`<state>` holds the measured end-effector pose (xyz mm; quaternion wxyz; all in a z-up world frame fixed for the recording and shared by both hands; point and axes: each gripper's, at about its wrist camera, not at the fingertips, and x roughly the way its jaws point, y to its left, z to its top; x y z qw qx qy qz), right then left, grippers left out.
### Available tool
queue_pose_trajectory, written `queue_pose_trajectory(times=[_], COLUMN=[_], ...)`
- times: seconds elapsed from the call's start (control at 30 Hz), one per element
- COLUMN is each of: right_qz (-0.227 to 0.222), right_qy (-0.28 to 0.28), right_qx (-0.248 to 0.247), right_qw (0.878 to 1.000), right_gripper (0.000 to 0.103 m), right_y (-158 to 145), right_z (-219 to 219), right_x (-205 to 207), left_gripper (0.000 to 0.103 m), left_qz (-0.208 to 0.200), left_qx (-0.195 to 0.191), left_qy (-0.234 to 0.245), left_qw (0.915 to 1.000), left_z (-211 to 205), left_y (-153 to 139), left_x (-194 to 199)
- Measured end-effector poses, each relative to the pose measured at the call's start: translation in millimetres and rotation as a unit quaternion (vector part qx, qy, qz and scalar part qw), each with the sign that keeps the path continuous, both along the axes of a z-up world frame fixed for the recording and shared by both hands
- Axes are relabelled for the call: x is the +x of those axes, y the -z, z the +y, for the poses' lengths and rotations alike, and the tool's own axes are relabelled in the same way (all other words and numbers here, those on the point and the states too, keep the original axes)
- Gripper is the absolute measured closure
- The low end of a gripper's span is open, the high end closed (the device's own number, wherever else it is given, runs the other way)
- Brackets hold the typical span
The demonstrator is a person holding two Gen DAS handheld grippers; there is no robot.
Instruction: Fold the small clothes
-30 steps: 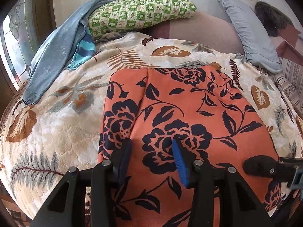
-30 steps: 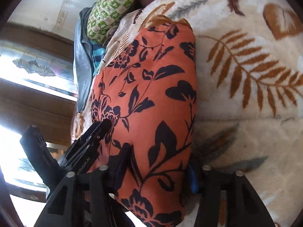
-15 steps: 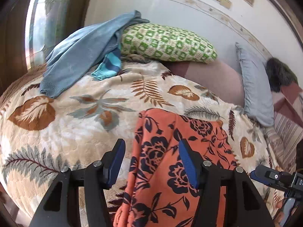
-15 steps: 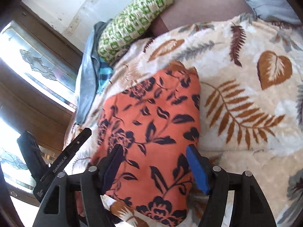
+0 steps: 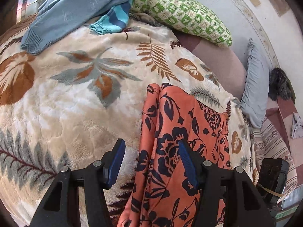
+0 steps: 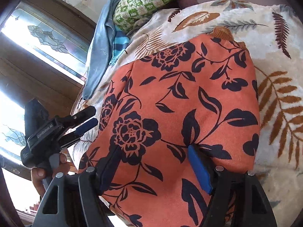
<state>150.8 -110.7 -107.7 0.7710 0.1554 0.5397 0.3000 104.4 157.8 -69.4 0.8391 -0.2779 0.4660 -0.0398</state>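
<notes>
An orange garment with a dark floral print (image 5: 181,132) lies folded on the leaf-patterned blanket (image 5: 75,94); it also fills the right wrist view (image 6: 180,104). My left gripper (image 5: 151,164) is open and empty, its jaws straddling the garment's left edge from above. It shows at the left of the right wrist view (image 6: 87,121), beside the garment. My right gripper (image 6: 153,166) is open over the near part of the garment, holding nothing. Its body shows at the lower right of the left wrist view (image 5: 272,177).
A blue-grey sweater (image 5: 75,9) and a striped blue piece (image 5: 111,20) lie at the blanket's far left. A green checked pillow (image 5: 181,13) and a grey pillow (image 5: 255,85) sit at the back. A window (image 6: 37,43) is on the left.
Both grippers have let go and lifted off the garment. The left one has swung left to the garment's left edge. The right one has drawn back over the near part.
</notes>
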Motion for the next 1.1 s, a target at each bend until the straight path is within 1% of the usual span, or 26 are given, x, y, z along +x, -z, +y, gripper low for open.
queue_pose_trajectory(times=[0.07,0.13,0.2,0.23,0.33,0.37,0.4,0.43,0.47,0.5,0.53,0.57,0.6,0.63,0.67,0.73,0.8,0.87,0.9,0.93,1.03,1.1], right_qz=[-0.005,-0.009,-0.011,-0.011,-0.012,-0.012,-0.012,-0.011,-0.01,-0.01,-0.009,-0.01,-0.01,-0.01,-0.01,-0.007,-0.001,0.008,0.011,0.012,0.009,0.009], right_qy=[-0.005,-0.007,-0.007,-0.006,-0.005,-0.006,-0.007,-0.008,-0.008,-0.009,-0.01,-0.01,-0.009,-0.01,-0.011,-0.01,-0.007,-0.001,0.0,0.0,-0.002,-0.002], right_qx=[0.008,0.017,0.025,0.028,0.037,0.039,0.041,0.043,0.045,0.046,0.046,0.044,0.041,0.039,0.039,0.044,0.061,0.079,0.085,0.087,0.082,0.081], right_qw=[1.0,1.0,1.0,1.0,0.999,0.999,0.999,0.999,0.999,0.999,0.999,0.999,0.999,0.999,0.999,0.999,0.998,0.997,0.996,0.996,0.997,0.997], right_gripper=[0.027,0.027,0.027,0.027,0.027,0.027,0.027,0.027,0.027,0.027,0.027,0.027,0.027,0.027,0.027,0.027,0.027,0.027,0.027,0.027,0.027,0.027], right_y=[0.9,3.7,3.5,3.5,3.2,3.1,3.3,3.4,3.4,3.9,3.8,3.8,3.6,3.3,2.4,1.3,1.8,3.7,4.4,4.2,3.6,2.7], right_z=[-3.3,-6.8,-10.1,-11.5,-17.0,-19.3,-21.8,-23.1,-24.7,-24.1,-24.4,-24.6,-24.5,-24.4,-24.7,-26.6,-32.0,-37.3,-38.8,-39.2,-36.9,-35.9], right_x=[-2.2,-1.8,-3.6,-4.1,-7.0,-8.1,-8.9,-9.0,-9.3,-8.4,-8.7,-9.1,-9.3,-9.7,-9.8,-9.0,-7.3,-5.6,-5.0,-5.2,-7.0,-7.4], left_gripper=[0.043,0.043,0.043,0.043,0.044,0.064,0.076,0.079,0.082,0.084,0.084,0.084,0.083,0.081,0.077,0.069,0.042,0.031,0.029,0.029,0.029,0.029], left_qz=[0.008,0.015,0.006,0.008,0.048,0.055,0.058,0.053,0.043,0.027,0.011,0.004,0.008,0.01,0.007,0.01,0.014,-0.007,-0.012,-0.007,0.019,0.04], left_qx=[0.003,-0.002,-0.013,-0.025,-0.057,-0.074,-0.083,-0.075,-0.038,0.024,0.088,0.143,0.176,0.193,0.192,0.154,0.119,0.088,0.07,0.047,-0.01,-0.017], left_qy=[0.005,0.021,0.028,0.032,0.037,0.041,0.046,0.05,0.06,0.073,0.094,0.113,0.127,0.134,0.132,0.114,0.096,0.083,0.079,0.075,0.073,0.072], left_qw=[0.9999,0.9997,0.9995,0.9991,0.9965,0.9949,0.9938,0.9945,0.9965,0.9967,0.9916,0.9832,0.9762,0.9719,0.9725,0.9813,0.9881,0.9926,0.9943,0.996,0.9971,0.9965], left_z=[-1.3,-1.5,0.3,1.6,2.5,2.8,2.9,1.8,-3.7,-14.9,-30.0,-44.9,-53.9,-57.9,-55.7,-40.5,-24.6,-10.1,-6.0,-2.0,-0.6,-8.9], left_y=[3.8,6.3,5.4,7.5,24.1,28.8,30.2,27.2,19.8,9.8,2.0,-0.5,1.8,3.4,1.5,-7.4,-19.5,-31.8,-33.7,-32.8,-21.4,-9.8], left_x=[10.4,22.3,31.7,37.3,54.8,58.3,60.2,60.7,60.6,59.7,58.0,56.2,55.5,54.9,53.2,45.4,28.9,2.7,-9.4,-22.5,-55.0,-67.9])
